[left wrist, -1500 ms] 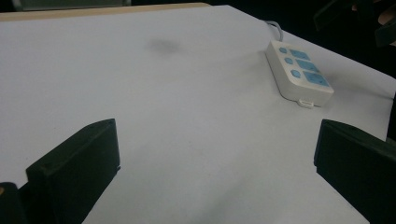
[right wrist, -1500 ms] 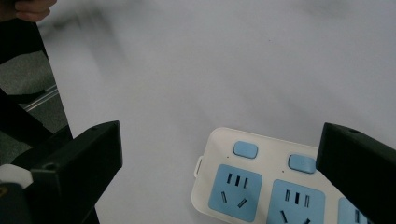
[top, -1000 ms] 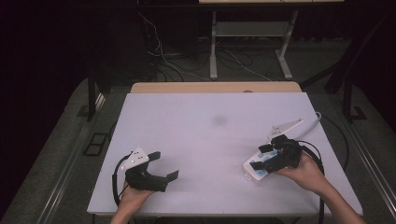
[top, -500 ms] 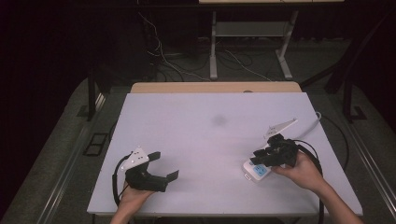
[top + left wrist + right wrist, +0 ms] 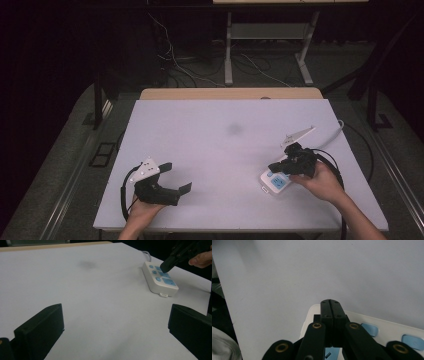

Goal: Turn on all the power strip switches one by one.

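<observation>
A pale worktop [image 5: 230, 150] seen from above, with a person's hands coming in from the near edge. At the left, the left gripper [image 5: 175, 177] rests low on the worktop with its jaws spread wide and nothing between them; its own camera shows the two black jaws far apart over bare surface. At the right, near the front corner, a white power strip [image 5: 274, 182] lies flat, with blue switches and socket covers on top and its cable running away toward the far right edge. The right gripper [image 5: 276, 166] hangs over the strip. Its jaws have just been closing and now meet pad to pad, with nothing caught between them. The joined tip points down at one of the blue buttons [image 5: 157, 268] on the strip; whether it already touches cannot be told.

The step in hand looks like pressing a switch with the closed tip. To do it well, centre the tip on a single button, push straight down and briefly so the light strip does not slide or tip, and keep clear of neighbouring buttons. The idle left gripper could steady the strip's near end.
</observation>
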{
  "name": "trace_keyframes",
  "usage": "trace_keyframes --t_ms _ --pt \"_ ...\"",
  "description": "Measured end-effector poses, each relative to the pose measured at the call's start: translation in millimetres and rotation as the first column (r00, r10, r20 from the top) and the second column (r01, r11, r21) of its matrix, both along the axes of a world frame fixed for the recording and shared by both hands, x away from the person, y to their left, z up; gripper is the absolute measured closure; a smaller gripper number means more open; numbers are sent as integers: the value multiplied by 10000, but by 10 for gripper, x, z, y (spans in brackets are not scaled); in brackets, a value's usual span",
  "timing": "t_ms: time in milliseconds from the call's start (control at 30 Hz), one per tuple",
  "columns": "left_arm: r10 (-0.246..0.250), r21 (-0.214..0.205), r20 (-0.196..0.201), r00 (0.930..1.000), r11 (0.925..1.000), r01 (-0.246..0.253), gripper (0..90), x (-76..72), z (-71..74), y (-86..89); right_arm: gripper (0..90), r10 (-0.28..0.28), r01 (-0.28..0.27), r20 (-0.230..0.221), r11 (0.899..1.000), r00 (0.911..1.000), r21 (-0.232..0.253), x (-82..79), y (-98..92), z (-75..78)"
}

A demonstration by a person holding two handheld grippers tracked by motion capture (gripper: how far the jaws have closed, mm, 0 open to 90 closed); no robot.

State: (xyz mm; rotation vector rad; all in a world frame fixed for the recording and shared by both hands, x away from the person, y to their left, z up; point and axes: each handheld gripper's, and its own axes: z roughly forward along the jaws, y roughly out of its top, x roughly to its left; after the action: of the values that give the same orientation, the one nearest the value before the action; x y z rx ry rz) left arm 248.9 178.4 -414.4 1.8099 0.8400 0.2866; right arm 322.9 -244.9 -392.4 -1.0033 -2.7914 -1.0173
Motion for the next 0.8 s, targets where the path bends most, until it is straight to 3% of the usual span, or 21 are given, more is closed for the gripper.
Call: trace_keyframes --t_ms 800 --pt "-8 -11 -2 10000 10000 8 0 -1 -1 1 898 221 -235 -488 9994 9986 -267 66 42 -147"
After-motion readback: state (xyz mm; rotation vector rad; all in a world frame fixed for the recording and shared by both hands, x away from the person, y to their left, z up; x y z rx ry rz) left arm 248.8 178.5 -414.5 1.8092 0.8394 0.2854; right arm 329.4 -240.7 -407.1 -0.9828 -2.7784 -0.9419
